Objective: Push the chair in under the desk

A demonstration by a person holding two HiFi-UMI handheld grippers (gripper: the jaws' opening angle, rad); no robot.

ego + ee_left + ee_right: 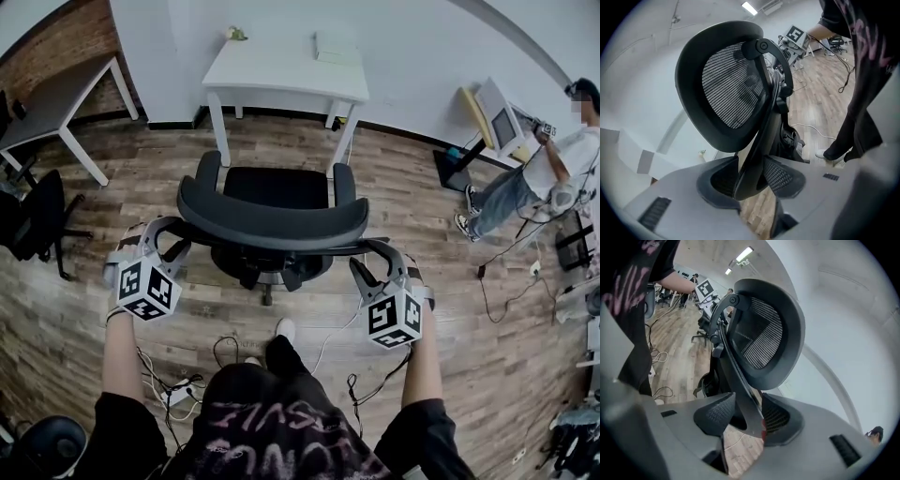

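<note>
A black mesh office chair (272, 220) stands with its back toward me, its seat facing the white desk (281, 70) by the far wall. My left gripper (169, 246) is at the backrest's left end and my right gripper (370, 264) at its right end. In the left gripper view, the left gripper (750, 176) stands open, with the chair's dark back strut (761, 140) between its pads. In the right gripper view, the right gripper (747, 416) is open around the matching strut (738, 376), which lies against one pad. The mesh backrest (764, 333) rises above both.
A second white desk (56, 103) and a black chair (37, 216) stand at the left. A person (544, 178) stands at the right beside equipment. Cables (169, 384) lie on the wood floor near my feet (284, 328).
</note>
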